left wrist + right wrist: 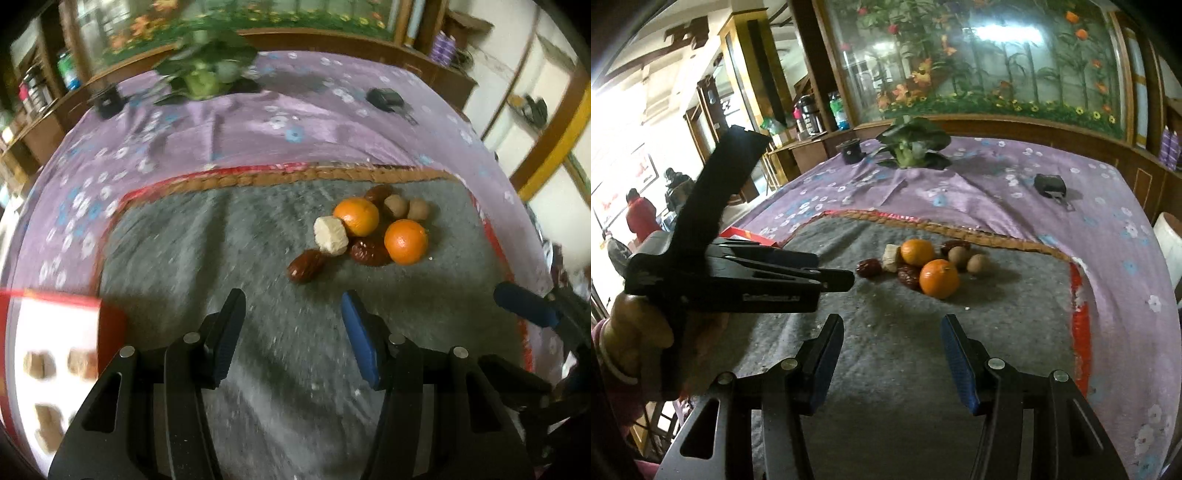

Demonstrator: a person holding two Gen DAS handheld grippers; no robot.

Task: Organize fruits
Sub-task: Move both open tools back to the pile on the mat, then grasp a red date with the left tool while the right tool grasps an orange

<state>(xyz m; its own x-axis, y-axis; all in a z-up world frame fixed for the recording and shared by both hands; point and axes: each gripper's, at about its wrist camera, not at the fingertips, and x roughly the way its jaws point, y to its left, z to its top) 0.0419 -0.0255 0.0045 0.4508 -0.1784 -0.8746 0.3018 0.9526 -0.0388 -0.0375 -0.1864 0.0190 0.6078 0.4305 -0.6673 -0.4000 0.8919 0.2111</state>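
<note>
On the grey felt mat [221, 236], toward its far right corner, the fruits sit in one tight cluster: two oranges [356, 216], the nearer orange [939, 278] closest to the right-hand tool, three dark red dates [306, 265] threaded between them, two small brown round fruits [396, 205] at the back, and one pale, faceted chunk [331, 235] touching the far orange. Most pieces touch a neighbour. Mat lies on a purple floral cloth [258, 125]; a leafy green vegetable [912, 146] and two small dark objects rest well beyond. A red-edged white box [55, 325] with brownish pieces shows at the left edge of the left view, likely the sorting destination, though contents are blurred. Left gripper [291, 332] hovers short of the cluster, jaws parted, nothing between them. Right gripper [892, 354] likewise spread and empty, aimed at the nearer orange; no earlier view to compare. The left tool, held in a hand [639, 325], crosses the right view near the leftmost date. Risks, as judged: both tools converge on one small pile, so fingers could collide; closing on an orange may nudge the dates or send the round fruits rolling; the left view is smeared, so aim may be off.
</note>
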